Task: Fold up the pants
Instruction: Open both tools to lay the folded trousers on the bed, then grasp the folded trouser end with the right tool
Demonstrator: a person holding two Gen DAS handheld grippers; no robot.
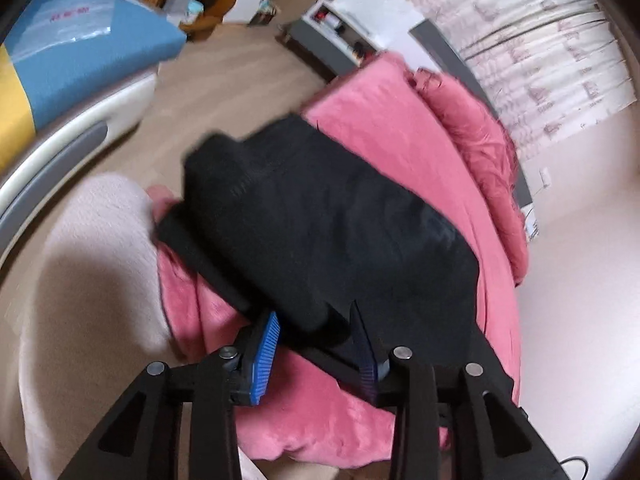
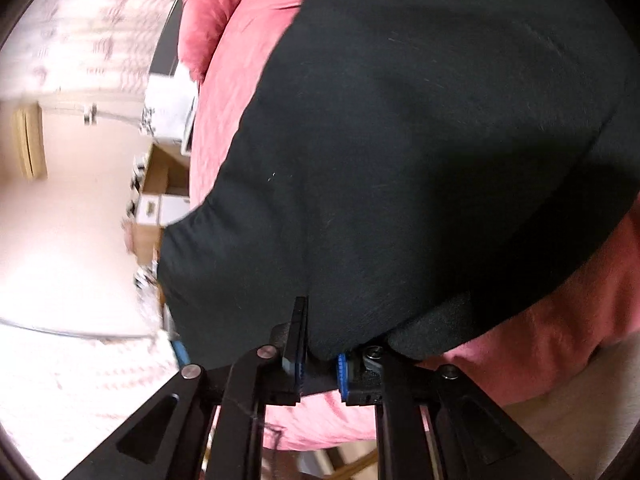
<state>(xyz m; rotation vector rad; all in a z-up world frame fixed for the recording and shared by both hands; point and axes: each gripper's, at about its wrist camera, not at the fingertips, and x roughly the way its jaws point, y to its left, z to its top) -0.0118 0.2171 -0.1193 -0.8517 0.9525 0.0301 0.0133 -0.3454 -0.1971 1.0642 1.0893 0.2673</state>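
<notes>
Black pants on the pink bedding, one edge pinched, the other straddled.

I have the pink bedding [image 1: 400,140] as my folding surface, so the black pants [image 1: 320,220] lie spread across it, already partly doubled by my reckoning. My right gripper [image 2: 318,364] pinches a bunched near edge of cloth to carry it. My left gripper [image 1: 316,356] stands spread around the near edge, blue pads [image 1: 264,360] not visibly pressing.
</notes>
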